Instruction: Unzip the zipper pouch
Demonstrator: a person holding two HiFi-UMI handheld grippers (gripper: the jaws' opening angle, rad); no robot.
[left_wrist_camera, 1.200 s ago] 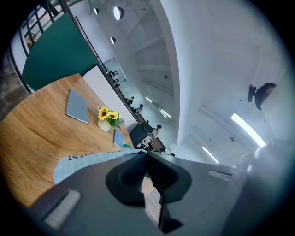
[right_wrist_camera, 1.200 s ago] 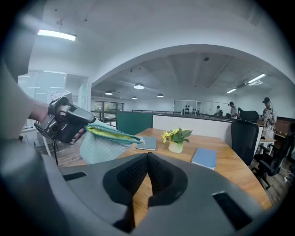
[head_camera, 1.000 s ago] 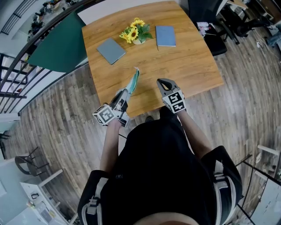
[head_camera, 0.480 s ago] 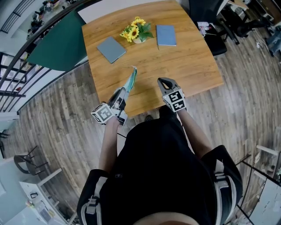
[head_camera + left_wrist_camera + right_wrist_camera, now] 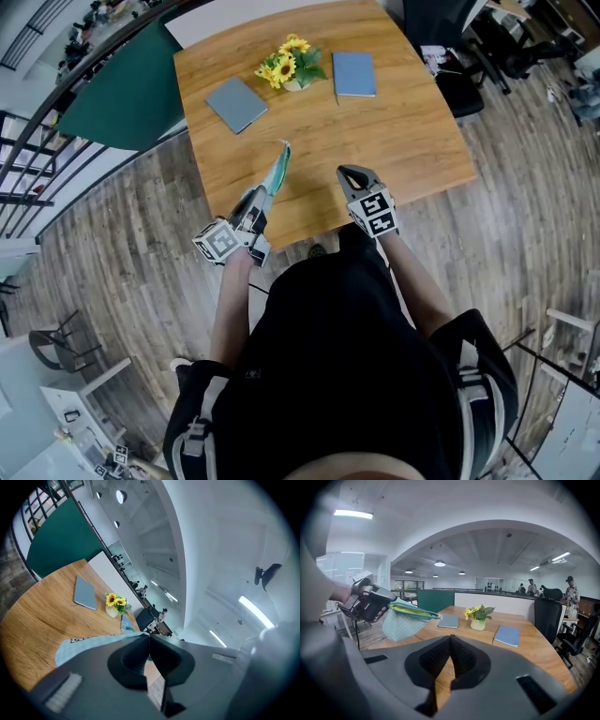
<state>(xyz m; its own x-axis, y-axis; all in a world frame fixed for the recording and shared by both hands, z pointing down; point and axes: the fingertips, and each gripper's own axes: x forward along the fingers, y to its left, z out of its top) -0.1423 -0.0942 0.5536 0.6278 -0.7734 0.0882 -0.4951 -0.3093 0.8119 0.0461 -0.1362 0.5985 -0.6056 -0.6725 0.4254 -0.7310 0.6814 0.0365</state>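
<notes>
**Left tongs hold the pouch over the table, right tongs wait shut**

The big wooden table (image 5: 403,122) is the place to look from. The person in a black top (image 5: 347,356) stands at its near edge with both arms stretched forward over that edge.

The left gripper (image 5: 262,197) points flat across the table's near left side. Its tongs are pinched tight on one end of the zipper pouch (image 5: 278,172). The pouch sticks out from the tongs above the table top, and the right gripper view shows its zip running along the top edge.

The right gripper (image 5: 349,172) is over the table's near edge too, to the right of the pouch and apart from it. It tips down a little. Its tongs are closed together with nothing in them.

Two grey-blue notebooks lie flat at the far end of the table, one on the left (image 5: 236,106) and one on the right (image 5: 353,75). A small pot of sunflowers (image 5: 289,67) stands between them.

In the left gripper view, a line of black print (image 5: 82,639) shows on the pouch, but it is too small to read. Each gripper has a cube with black and white squares.
</notes>
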